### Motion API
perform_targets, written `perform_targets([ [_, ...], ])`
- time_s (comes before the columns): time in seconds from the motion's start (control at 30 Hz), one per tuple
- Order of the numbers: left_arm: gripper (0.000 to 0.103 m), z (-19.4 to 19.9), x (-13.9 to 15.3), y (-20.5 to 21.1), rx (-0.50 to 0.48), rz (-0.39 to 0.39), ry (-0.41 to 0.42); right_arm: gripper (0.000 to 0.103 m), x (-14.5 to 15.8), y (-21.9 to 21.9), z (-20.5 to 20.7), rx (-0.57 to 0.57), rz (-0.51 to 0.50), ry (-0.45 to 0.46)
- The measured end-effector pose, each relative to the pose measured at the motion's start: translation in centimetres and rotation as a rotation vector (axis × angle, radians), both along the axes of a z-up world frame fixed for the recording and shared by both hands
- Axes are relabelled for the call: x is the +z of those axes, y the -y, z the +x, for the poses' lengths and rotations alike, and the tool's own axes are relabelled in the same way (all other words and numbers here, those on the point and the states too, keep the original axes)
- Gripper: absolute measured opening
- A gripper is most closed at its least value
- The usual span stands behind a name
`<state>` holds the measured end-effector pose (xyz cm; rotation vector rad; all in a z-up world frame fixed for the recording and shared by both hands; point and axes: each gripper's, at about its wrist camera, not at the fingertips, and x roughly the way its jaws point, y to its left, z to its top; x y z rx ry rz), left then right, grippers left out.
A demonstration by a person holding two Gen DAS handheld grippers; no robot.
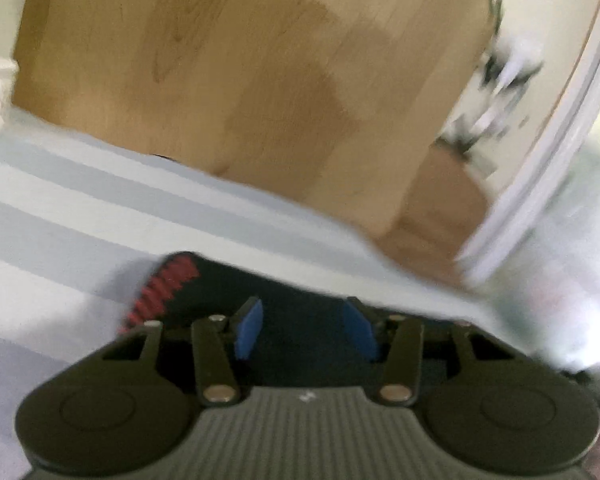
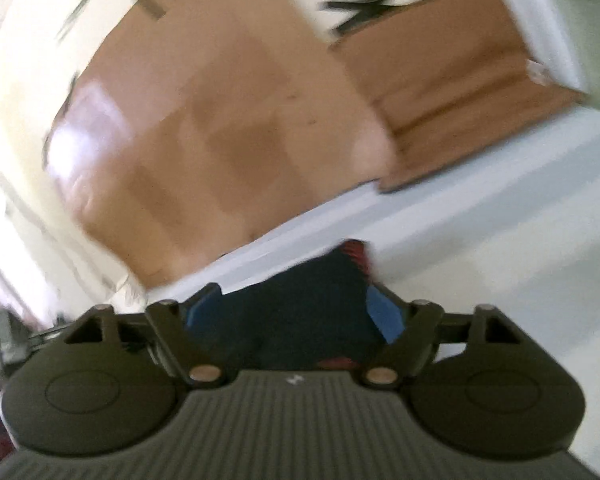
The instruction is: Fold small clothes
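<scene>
The garment (image 1: 300, 300) lies on the cloth (image 1: 80, 220), directly under and between the fingers of the left claw (image 1: 303, 330). The cloth's far edge runs ahead of that claw, with the floor (image 1: 240, 60) beyond it. In the right wrist view the garment (image 2: 300, 300) sits between the right claw's (image 2: 292, 314) fingers; cloth (image 2: 500, 220) extends right, floor (image 2: 220, 120) ahead.

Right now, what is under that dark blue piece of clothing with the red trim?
The dark blue garment lies on a pale striped cloth, which shows all around it. Past the cloth is wooden floor. What lies directly beneath the garment is covered.
</scene>
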<state>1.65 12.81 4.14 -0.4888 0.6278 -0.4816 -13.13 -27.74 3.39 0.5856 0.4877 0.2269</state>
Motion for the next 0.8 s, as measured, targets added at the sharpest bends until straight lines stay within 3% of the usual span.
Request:
perform_targets([
  [0.1,0.042,-0.3,0.3,1.3,-0.080,-0.035,0.007,0.082,-2.0,2.2,-0.3,-0.029,0.165,-0.115],
  [0.2,0.028,0.1,-0.8,3.5,-0.161,-0.016,-0.025,0.080,-4.3,2.4,0.4,-0.013,0.279,-0.211],
  [0.33,0.015,1.0,-3.3,5.7,-0.217,-0.001,-0.117,0.079,-4.2,0.5,1.4,0.021,0.241,-0.217],
  [0.4,0.012,1.1,-4.6,6.5,-0.215,0.030,-0.136,0.079,-4.1,-0.6,2.2,0.032,0.202,-0.227],
  [0.43,0.006,1.1,-5.1,6.8,-0.206,0.050,-0.134,0.077,-4.0,-1.1,2.5,0.025,0.183,-0.223],
  [0.47,0.006,1.0,-5.5,6.7,-0.196,0.051,-0.126,0.073,-4.1,-1.5,2.8,0.018,0.179,-0.222],
  [0.53,0.006,1.4,-6.1,6.1,-0.201,-0.002,-0.149,0.043,-4.4,-2.2,3.5,0.007,0.175,-0.236],
  [0.57,0.006,1.7,-6.3,5.8,-0.206,-0.026,-0.163,0.035,-4.5,-2.5,3.9,0.004,0.175,-0.248],
  [0.67,0.006,1.7,-6.4,5.6,-0.211,-0.032,-0.161,0.029,-4.3,-2.8,4.4,0.006,0.192,-0.256],
  [0.8,0.006,1.2,-5.9,5.6,-0.211,-0.001,-0.142,0.025,0.4,-5.5,4.3,0.084,0.089,-0.117],
])
